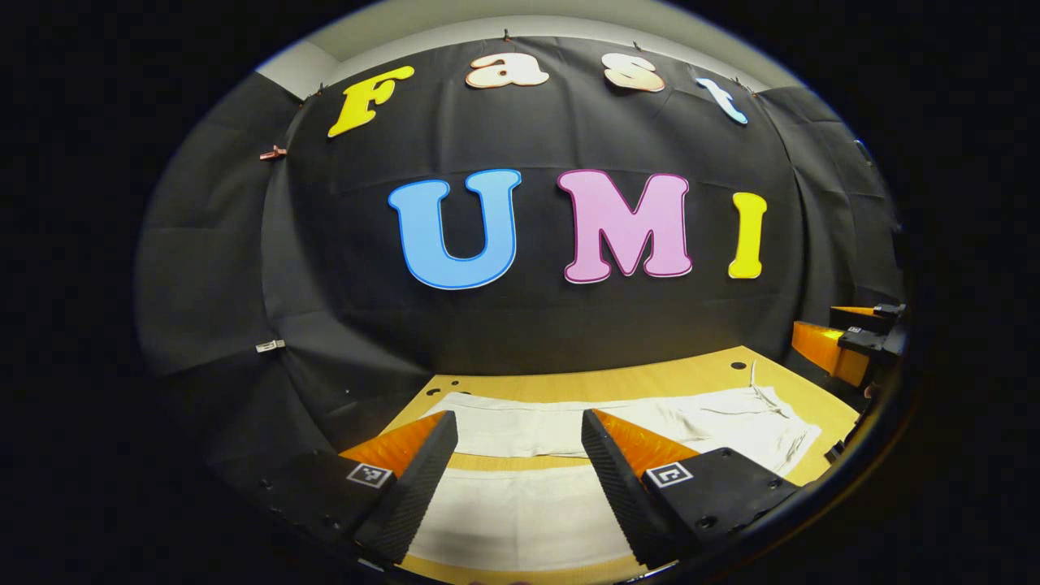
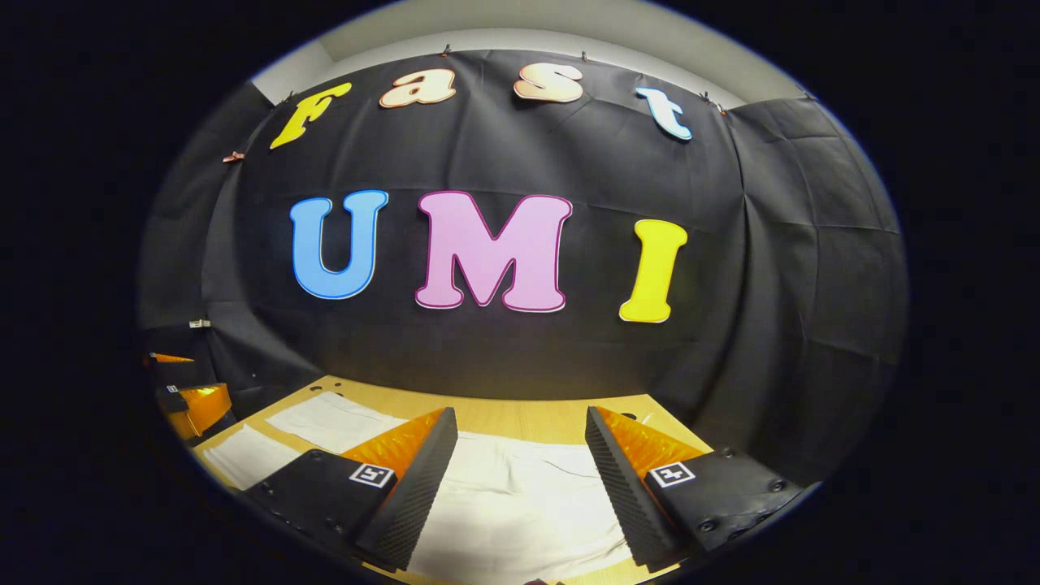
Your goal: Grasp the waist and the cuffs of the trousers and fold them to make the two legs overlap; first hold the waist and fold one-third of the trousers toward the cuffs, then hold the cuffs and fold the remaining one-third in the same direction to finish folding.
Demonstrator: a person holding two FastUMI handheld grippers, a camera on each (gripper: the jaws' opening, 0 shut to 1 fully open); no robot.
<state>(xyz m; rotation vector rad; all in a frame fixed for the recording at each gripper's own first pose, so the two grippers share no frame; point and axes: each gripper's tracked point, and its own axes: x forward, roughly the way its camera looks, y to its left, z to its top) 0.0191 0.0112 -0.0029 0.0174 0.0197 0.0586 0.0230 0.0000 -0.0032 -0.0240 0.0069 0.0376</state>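
Trousers (image 1: 569, 431), pale and thin-looking, lie spread flat on the wooden table (image 1: 650, 378), the two legs side by side with a strip of bare table between them. In the left gripper view the legs run leftward and the wider, rumpled waist end sits at the right. The left tongs (image 1: 520, 467) hang above the legs, jaws wide apart, gripping nothing. The right tongs (image 2: 520, 467) hover over the waist end, also spread open and empty. The cloth looks soft, light and limp, so it will likely sag and crease when lifted; the waistband edge and the cuff hems seem the firmest places to pinch, at matching points on both sides.
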